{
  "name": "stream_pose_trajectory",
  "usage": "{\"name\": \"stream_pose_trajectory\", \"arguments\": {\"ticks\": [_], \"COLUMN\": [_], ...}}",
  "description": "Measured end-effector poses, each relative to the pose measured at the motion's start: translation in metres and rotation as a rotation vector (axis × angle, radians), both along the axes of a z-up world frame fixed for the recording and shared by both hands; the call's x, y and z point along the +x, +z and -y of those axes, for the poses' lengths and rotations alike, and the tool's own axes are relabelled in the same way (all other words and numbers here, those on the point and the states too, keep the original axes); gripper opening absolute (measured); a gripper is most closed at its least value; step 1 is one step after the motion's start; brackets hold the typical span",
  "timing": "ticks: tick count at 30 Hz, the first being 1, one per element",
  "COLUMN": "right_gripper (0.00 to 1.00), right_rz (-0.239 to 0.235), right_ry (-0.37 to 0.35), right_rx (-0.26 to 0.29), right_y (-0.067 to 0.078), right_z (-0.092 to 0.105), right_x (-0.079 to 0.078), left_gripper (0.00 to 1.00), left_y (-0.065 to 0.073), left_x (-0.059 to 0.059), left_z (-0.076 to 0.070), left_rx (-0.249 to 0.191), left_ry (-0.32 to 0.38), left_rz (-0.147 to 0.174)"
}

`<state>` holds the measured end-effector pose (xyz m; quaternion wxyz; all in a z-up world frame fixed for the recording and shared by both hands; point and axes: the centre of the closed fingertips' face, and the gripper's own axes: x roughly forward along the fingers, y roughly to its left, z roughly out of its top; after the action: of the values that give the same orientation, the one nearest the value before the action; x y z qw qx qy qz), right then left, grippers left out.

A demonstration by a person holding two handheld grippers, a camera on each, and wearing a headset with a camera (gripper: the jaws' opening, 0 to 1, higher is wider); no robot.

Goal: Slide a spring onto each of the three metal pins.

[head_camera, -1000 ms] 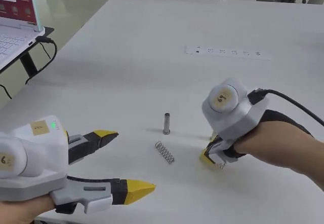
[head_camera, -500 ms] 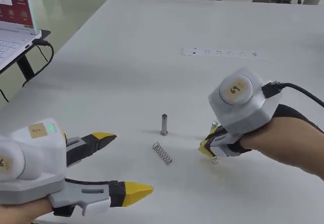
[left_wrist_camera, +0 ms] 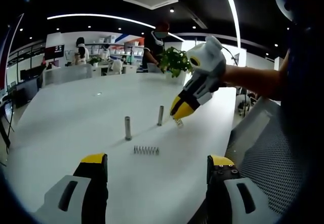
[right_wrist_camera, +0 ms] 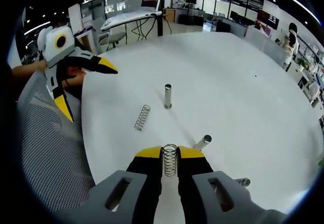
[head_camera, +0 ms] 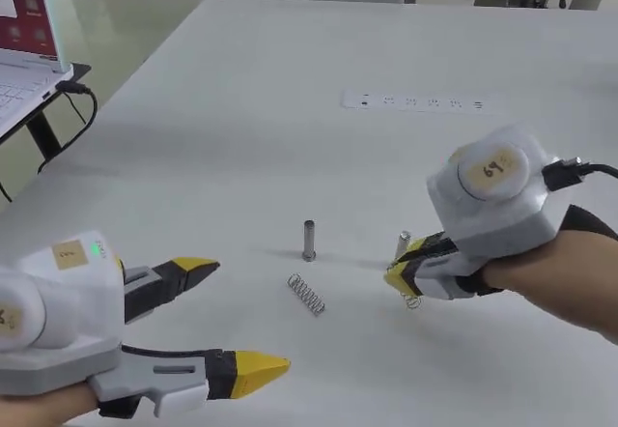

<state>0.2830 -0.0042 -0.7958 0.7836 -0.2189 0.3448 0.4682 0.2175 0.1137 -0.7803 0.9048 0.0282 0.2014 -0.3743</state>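
Nearest the person, the left gripper (head_camera: 224, 316) hovers low over the table (head_camera: 290, 108), jaws spread wide with nothing between them. Just ahead of it a loose spring (head_camera: 306, 294) lies flat on its side. Just beyond that, the left pin (head_camera: 309, 239) stands upright and bare.

Level with that pin, the right gripper (head_camera: 398, 277) is clamped on a held spring (right_wrist_camera: 170, 160), whose long axis runs along the jaws. The right pin (right_wrist_camera: 202, 142), also bare and upright, stands just beside the tips. In the right gripper view it sits slightly ahead and to the right.

The right gripper is by far the nearer one. As I judge it, the held spring's free end must come over that pin's top, with its axis turned upright to match.

Farthest off lies a power strip (head_camera: 422, 101).
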Motion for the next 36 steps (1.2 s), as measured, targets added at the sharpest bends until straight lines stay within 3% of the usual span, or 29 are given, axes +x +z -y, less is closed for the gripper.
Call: {"name": "stream_pose_trajectory", "arguments": {"ticks": [11,21,28,36], "right_gripper": [0.08,0.08,0.08,0.08], "right_rz": [0.054,0.129,0.173,0.153], "right_ry": [-0.027,-0.084,-0.092,-0.126], "right_rx": [0.139,0.27,0.345,0.456], "right_y": [0.033,0.059,0.065,0.063], "right_z": [0.002,0.008,0.007,0.007], "right_x": [0.006,0.026,0.036,0.047], "left_gripper": [0.77,0.77,0.77,0.77], "left_y": [0.0,-0.001,-0.002,-0.003], "left_x": [0.0,0.0,0.0,0.0], "left_z": [0.0,0.0,0.0,0.0], "left_rx": [0.0,0.0,0.002,0.002], "left_ry": [0.001,0.006,0.006,0.006], "left_rz": [-0.002,-0.002,-0.005,-0.01]}}
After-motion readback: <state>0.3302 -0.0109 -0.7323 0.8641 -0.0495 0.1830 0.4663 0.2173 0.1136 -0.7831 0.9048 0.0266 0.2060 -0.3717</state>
